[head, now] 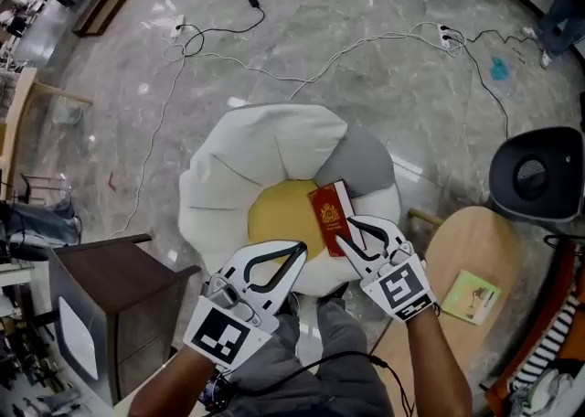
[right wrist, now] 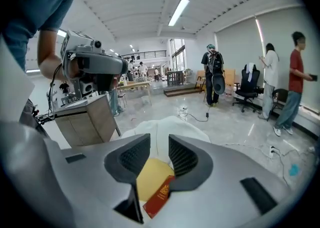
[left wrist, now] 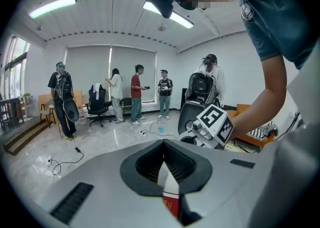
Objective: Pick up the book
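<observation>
A red book (head: 331, 216) with a gold emblem lies on the yellow cushion (head: 279, 214) of a white beanbag (head: 256, 159). My right gripper (head: 347, 229) hovers just over the book's right edge. Its jaws stand a little apart with nothing between them. In the right gripper view (right wrist: 159, 144) the book (right wrist: 161, 197) shows below the gap. My left gripper (head: 299, 248) hangs at the beanbag's near edge, left of the book, jaws closed tip to tip and empty. In the left gripper view (left wrist: 164, 144) a strip of the book (left wrist: 171, 204) shows beneath them.
A dark wooden cabinet (head: 110, 305) stands at the near left. A round wooden table (head: 475, 241) with a green booklet (head: 471, 296) is at the right, a black round device (head: 535, 173) behind it. Cables (head: 274, 58) run over the marble floor. Several people (left wrist: 136, 92) stand far back.
</observation>
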Motion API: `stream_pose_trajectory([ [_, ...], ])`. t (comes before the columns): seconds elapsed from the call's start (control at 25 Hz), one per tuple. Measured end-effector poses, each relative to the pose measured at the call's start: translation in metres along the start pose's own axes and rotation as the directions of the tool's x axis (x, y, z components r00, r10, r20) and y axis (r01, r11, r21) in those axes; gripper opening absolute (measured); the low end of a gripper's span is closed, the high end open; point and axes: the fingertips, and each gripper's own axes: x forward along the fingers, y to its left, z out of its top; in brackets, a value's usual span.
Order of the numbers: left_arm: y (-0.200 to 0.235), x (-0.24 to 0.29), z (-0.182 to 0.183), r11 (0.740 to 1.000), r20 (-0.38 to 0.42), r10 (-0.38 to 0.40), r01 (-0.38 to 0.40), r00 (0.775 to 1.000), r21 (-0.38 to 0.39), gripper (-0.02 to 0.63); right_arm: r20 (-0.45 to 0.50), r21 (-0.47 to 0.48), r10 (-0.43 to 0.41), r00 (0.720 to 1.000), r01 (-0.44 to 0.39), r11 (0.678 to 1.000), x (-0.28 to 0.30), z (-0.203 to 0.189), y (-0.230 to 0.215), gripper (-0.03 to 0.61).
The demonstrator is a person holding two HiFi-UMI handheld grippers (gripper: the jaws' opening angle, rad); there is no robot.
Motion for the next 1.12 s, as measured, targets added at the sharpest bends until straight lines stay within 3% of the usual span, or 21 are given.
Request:
stream_pose_trajectory([
  [0.32,-0.004,0.023,-0.039,0.999,-0.068,-0.005,0.002,0.998,-0.049,0.005,-0.069,0.168,0.029,0.997,-0.017,0.986,0.042,-0.089,-0.027,0.184],
  [0.68,-0.002,0.051,-0.079,0.996,-0.115,-0.012,0.002,0.993,-0.091,0.005,-0.175,0.299,0.069,0.982,-0.014,0.954,0.092,-0.184,-0.052,0.207],
  [1.12,-0.005,0.073,-0.124,0.991,-0.182,-0.044,0.021,0.982,-0.13,0.005,-0.286,0.502,0.168,0.943,-0.002,0.865,0.148,-0.289,-0.066,0.268],
])
